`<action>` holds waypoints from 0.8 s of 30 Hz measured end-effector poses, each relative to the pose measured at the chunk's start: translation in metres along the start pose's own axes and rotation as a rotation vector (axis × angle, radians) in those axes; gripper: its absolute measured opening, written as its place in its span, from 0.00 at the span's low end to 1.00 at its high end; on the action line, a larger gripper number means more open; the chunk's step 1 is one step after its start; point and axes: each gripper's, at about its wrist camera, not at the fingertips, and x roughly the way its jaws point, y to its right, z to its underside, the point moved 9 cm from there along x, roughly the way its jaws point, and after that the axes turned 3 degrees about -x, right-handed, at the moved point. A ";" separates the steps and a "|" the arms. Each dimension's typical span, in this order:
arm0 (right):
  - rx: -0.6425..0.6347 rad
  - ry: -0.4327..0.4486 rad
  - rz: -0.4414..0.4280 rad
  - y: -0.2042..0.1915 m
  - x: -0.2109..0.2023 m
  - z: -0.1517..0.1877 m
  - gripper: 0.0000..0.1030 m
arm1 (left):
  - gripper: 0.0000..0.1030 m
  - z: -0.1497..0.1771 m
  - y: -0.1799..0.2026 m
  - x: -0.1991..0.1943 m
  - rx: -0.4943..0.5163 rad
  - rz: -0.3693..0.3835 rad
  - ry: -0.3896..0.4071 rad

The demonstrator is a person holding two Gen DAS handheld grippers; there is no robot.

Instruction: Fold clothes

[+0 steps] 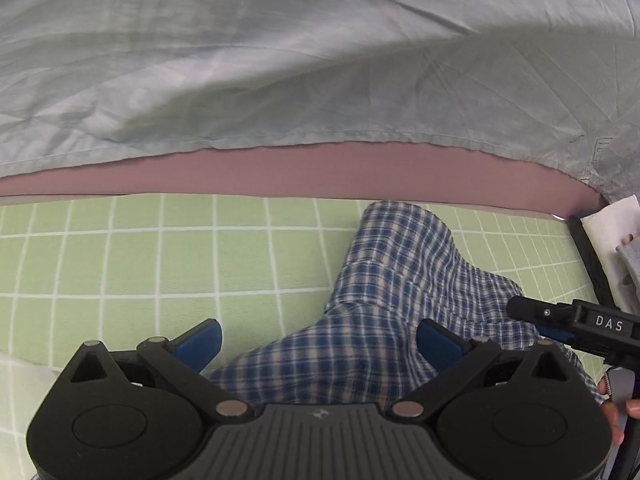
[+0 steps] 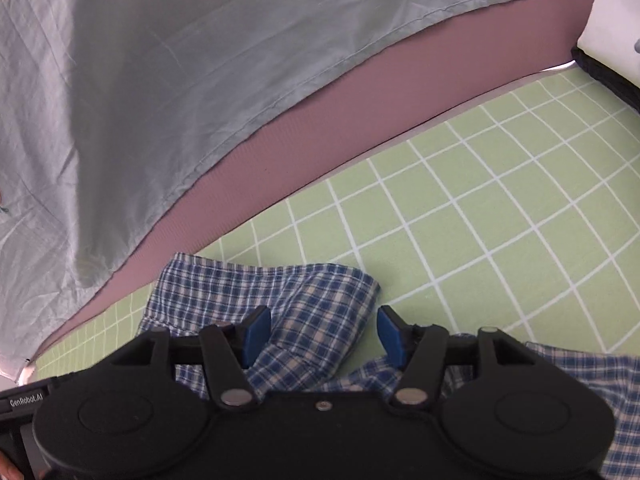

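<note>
A blue and white plaid garment (image 1: 400,288) lies crumpled on a green mat with a white grid (image 1: 120,264). My left gripper (image 1: 320,344) hangs over the garment's near part, jaws wide open with nothing pressed between them. In the same view my right gripper (image 1: 532,320) reaches in from the right over the garment's edge. In the right wrist view the plaid garment (image 2: 320,304) bunches up in a ridge between the jaws of my right gripper (image 2: 324,332). The blue pads (image 2: 256,332) stand apart from the cloth, so the jaws are open.
Beyond the green mat (image 2: 480,200) runs a pink strip (image 1: 320,168), then a wrinkled pale blue-grey sheet (image 1: 280,60). A black edge and something white (image 1: 612,232) border the mat at the far right. A person's fingers (image 1: 612,412) hold the right gripper's handle.
</note>
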 end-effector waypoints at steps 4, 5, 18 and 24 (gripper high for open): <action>-0.023 -0.048 -0.005 -0.004 0.008 0.003 0.55 | 0.74 0.002 0.010 0.012 0.027 0.021 -0.007; -0.043 -0.058 -0.002 -0.006 0.009 0.003 0.54 | 0.71 0.002 0.011 0.011 0.035 0.018 -0.007; -0.202 0.156 -0.126 -0.076 0.007 -0.060 0.03 | 0.03 -0.050 -0.019 -0.047 0.055 -0.044 0.245; -0.317 0.147 -0.087 -0.117 0.039 -0.065 0.07 | 0.17 -0.055 -0.059 -0.036 0.007 -0.218 0.218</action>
